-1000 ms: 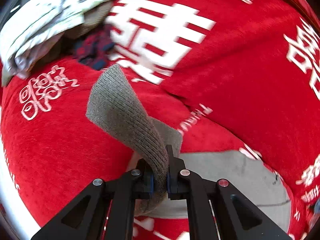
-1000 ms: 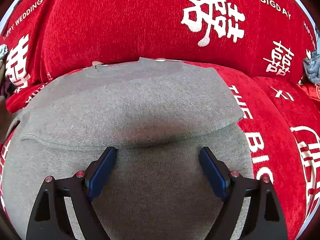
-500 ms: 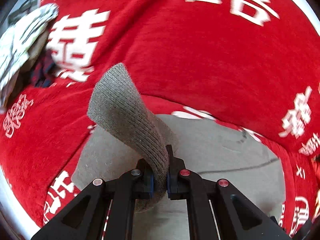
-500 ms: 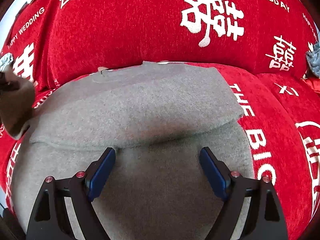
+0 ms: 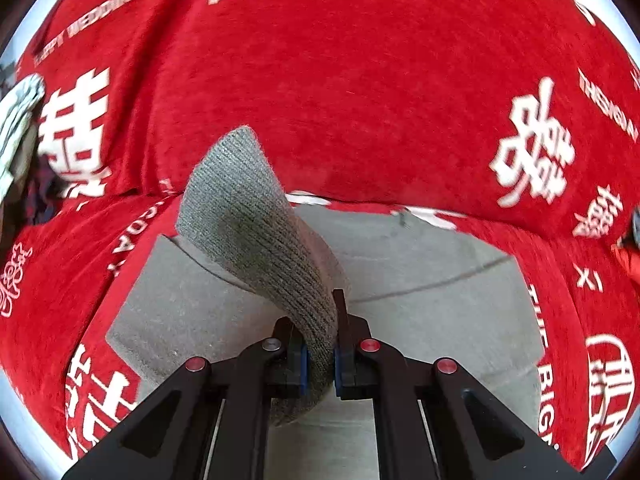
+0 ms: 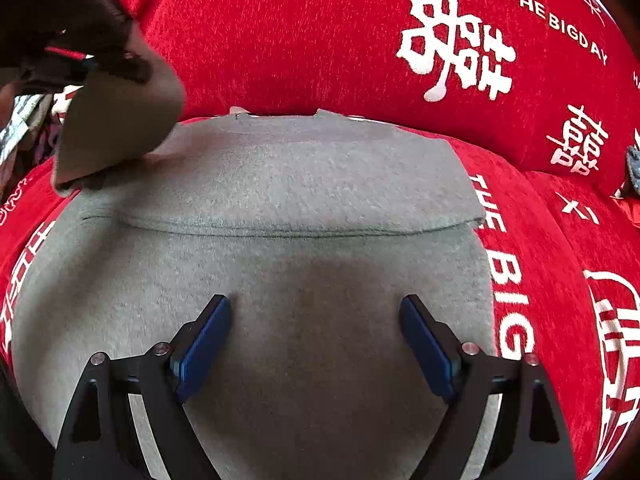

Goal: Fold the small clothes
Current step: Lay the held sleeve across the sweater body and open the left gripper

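Observation:
A grey knit garment (image 6: 304, 208) lies flat on the red sofa cover, with one part folded over its far half. My left gripper (image 5: 320, 344) is shut on the garment's ribbed sleeve cuff (image 5: 248, 216), which curls up and away from the jaws above the flat body (image 5: 420, 292). In the right wrist view that lifted sleeve (image 6: 120, 128) hangs at the upper left under the dark shape of the left gripper. My right gripper (image 6: 316, 340) stands open just above the near part of the garment, with nothing between its blue pads (image 6: 204, 344).
The red sofa cover (image 6: 320, 40) with white characters and lettering surrounds the garment and rises into a backrest behind it. A heap of other clothes (image 5: 16, 128) lies at the far left. A small grey item (image 6: 634, 168) sits at the right edge.
My left gripper has carried the sleeve rightward, from beside the clothes heap to over the garment's body. The sleeve now shows at the upper left of the right wrist view. The right gripper shifted slightly.

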`<state>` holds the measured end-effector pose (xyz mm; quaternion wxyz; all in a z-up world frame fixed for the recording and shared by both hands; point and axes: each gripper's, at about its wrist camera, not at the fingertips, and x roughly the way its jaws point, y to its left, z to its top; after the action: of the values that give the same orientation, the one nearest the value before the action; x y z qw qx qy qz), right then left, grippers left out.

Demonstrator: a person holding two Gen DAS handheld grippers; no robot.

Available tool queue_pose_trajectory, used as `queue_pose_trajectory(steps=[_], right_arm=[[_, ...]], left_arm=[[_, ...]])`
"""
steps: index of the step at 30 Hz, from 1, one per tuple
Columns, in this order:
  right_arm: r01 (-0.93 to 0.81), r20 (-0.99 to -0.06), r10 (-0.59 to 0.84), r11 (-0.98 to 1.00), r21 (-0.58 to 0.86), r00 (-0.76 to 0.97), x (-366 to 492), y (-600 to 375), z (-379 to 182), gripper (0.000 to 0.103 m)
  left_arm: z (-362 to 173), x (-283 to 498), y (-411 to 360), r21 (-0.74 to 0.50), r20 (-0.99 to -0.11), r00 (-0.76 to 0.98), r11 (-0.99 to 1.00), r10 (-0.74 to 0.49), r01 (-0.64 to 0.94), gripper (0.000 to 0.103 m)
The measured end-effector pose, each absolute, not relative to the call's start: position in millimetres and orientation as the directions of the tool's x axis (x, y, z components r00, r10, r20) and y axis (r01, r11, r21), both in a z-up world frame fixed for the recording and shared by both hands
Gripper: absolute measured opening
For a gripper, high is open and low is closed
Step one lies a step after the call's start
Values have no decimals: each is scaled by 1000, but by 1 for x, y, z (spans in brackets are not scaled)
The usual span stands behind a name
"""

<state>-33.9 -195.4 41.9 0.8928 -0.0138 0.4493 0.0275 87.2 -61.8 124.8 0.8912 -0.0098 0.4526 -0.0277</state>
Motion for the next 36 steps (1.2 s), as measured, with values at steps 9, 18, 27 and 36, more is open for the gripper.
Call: queue_pose_trajectory(steps=[9, 18, 27, 36], right_arm=[[-42, -777, 18, 999, -11, 630, -55, -212, 42, 89], [-59, -761, 47, 998, 12, 647, -64, -217, 39, 89], [-69, -748, 72, 997, 35, 660, -65, -220, 36, 91], [-85, -742, 101, 995, 59, 663, -64, -223, 35, 95]], left_arm=[[128, 75, -119, 3, -812, 578, 990, -81, 143, 10], [121, 68, -168, 49, -834, 543, 966, -100, 253, 10], [92, 77, -205, 76, -877, 466, 925, -115, 372, 10], [65, 91, -207, 2, -912, 374, 912, -166, 410, 90]])
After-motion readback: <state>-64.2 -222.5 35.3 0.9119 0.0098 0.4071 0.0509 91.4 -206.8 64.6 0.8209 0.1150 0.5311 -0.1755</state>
